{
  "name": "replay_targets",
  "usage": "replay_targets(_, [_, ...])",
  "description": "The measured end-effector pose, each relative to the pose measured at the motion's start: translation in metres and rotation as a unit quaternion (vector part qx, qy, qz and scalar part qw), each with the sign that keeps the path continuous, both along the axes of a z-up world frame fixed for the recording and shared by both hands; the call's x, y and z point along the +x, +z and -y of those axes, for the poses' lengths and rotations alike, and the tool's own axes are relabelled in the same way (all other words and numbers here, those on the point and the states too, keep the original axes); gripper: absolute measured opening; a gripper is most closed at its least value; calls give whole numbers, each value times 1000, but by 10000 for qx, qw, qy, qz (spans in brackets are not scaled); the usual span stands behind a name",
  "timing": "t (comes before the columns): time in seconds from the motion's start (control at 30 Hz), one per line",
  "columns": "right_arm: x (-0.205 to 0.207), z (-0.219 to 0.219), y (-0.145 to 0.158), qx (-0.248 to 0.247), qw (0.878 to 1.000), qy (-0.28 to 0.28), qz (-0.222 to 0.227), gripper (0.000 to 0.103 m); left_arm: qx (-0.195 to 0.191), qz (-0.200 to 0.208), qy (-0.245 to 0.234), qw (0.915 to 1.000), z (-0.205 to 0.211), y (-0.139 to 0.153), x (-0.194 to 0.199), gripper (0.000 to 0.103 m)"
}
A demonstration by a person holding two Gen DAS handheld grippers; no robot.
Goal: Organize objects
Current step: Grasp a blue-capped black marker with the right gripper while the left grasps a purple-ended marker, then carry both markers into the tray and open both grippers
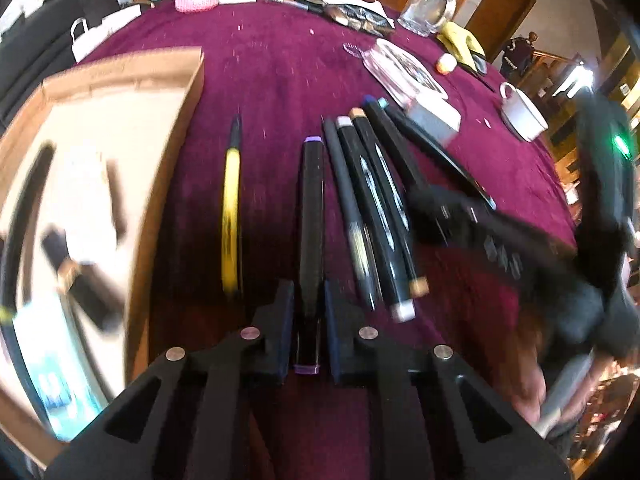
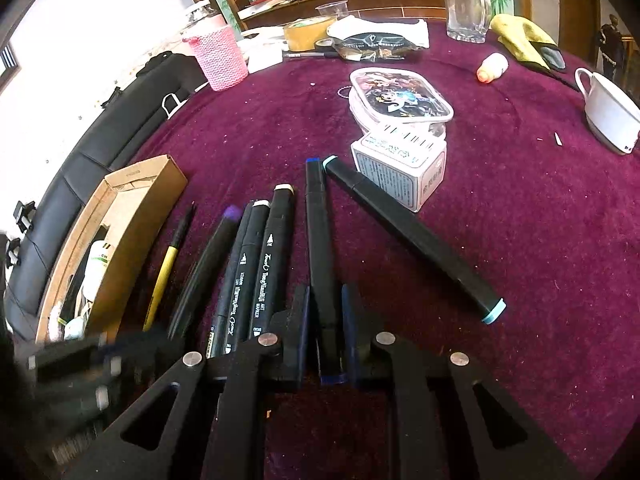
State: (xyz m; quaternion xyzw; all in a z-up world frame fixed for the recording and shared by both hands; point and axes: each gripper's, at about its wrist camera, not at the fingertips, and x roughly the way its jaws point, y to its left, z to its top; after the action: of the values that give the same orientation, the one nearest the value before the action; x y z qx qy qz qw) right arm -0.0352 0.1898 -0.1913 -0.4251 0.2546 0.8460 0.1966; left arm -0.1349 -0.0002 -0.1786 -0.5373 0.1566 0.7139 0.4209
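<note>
Several black art markers lie side by side on a purple tablecloth (image 2: pixel 540 220). My left gripper (image 1: pixel 308 284) is shut on the purple-capped marker (image 1: pixel 311 208), its pads flush against the near end. My right gripper (image 2: pixel 325 288) is shut on the blue-capped marker (image 2: pixel 320 232). Between those two lie two more markers (image 2: pixel 272 256) and a thin dark pen. A teal-capped marker (image 2: pixel 416 240) lies slanted to the right. A yellow pen (image 1: pixel 231 208) lies left of the row, beside an open cardboard box (image 1: pixel 192 92) that holds assorted items. In the right wrist view the left gripper (image 2: pixel 132 344) shows blurred at lower left.
A small white printed box (image 2: pixel 400 168) and a clear picture-lidded case (image 2: pixel 400 96) sit just beyond the markers. Farther off stand a white cup (image 2: pixel 608 120), a pink knitted holder (image 2: pixel 220 60), a glass mug (image 2: pixel 466 4), a tape roll (image 2: pixel 308 32) and a yellow cloth (image 2: pixel 520 36).
</note>
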Motion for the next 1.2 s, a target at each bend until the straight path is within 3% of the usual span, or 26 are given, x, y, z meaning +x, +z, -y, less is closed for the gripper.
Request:
replay_targets(0.07, [0, 0, 0, -5, 10000, 1, -5, 14, 21, 107, 16, 9999, 6, -2, 4, 13])
replay_targets(0.3, [1, -1, -1, -45, 10000, -55, -61, 14, 118, -195, 2, 9997, -7, 3, 1, 20])
replay_targets(0.5, [3, -3, -2, -170, 9997, -116, -159, 16, 103, -209, -97, 9997, -24, -5, -5, 20])
replay_targets(0.6, [2, -3, -2, -194, 9995, -118, -217, 20, 153, -215, -9, 9997, -23, -7, -7, 13])
replay_targets(0.83, [-3, 1, -1, -61, 9997, -75, -217, 23, 549, 60, 143, 9984, -3, 5, -10, 13])
replay_targets(0.97, [-5, 6, 0, 291, 9996, -58, -28, 14, 794, 148, 145, 9966, 11, 19, -7, 13])
replay_targets(1.07, [0, 5, 3, 115, 9998, -30, -180, 13, 912, 256, 182, 9953, 21, 26, -8, 13])
replay_targets(1.2, [8, 10, 14, 244, 9985, -53, -487, 13, 1104, 249, 348, 9930, 45, 36, -12, 13])
